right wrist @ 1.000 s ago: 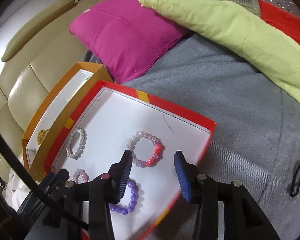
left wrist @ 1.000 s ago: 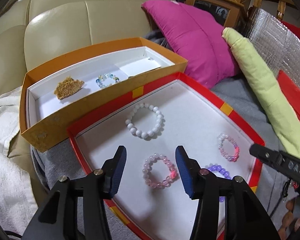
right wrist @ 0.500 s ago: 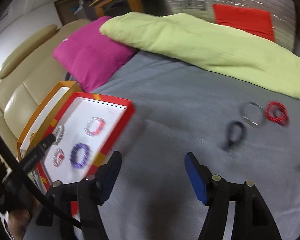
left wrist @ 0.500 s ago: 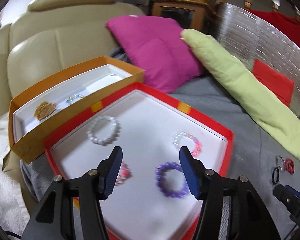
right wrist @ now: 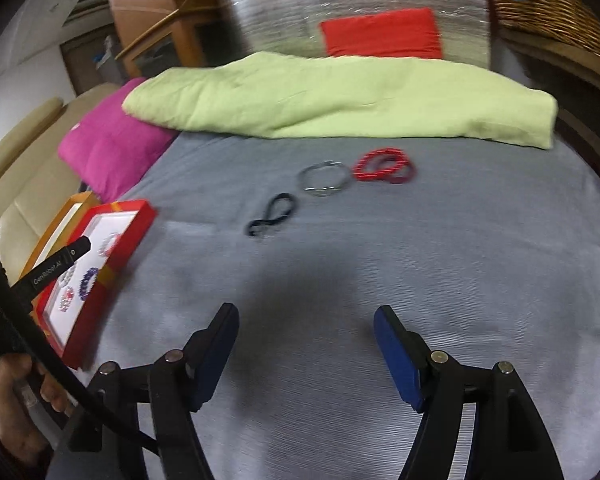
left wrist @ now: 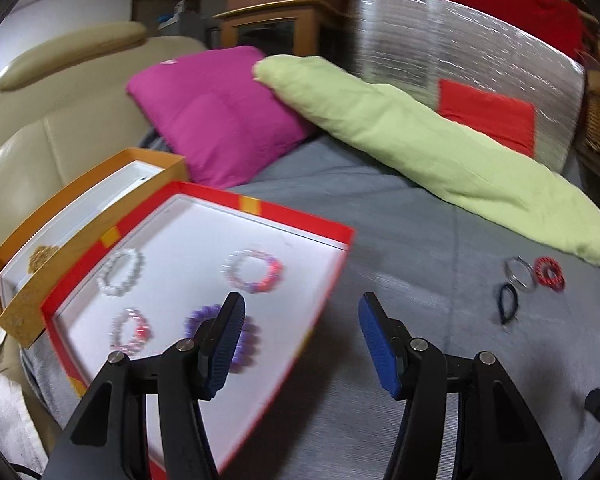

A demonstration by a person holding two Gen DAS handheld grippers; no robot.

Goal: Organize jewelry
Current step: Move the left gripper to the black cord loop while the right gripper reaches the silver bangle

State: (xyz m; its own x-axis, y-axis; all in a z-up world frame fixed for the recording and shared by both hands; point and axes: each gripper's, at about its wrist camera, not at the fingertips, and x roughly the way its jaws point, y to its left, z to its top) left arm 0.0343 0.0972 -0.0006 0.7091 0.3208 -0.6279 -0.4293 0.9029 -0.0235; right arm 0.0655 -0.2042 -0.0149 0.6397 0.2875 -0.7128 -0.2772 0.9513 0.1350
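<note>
Both grippers wide, empty | left gripper (left wrist: 300, 316) over red tray (left wrist: 300, 222) rim | right gripper (right wrist: 306, 330) over bare grey blanket (right wrist: 440, 264)

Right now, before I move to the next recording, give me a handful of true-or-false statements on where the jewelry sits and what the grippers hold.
1. Four beaded bracelets lie in the red tray. True.
2. The purple bracelet lies on the grey cover. False: it lies in the red tray.
3. The red bracelet, silver bangle and black hair tie lie loose on the grey cover. True.
4. The right gripper holds the black hair tie. False: nothing sits between its fingers.
5. The left gripper is open and holds nothing. True.
6. The orange box holds nothing. False: a gold piece lies inside.
</note>
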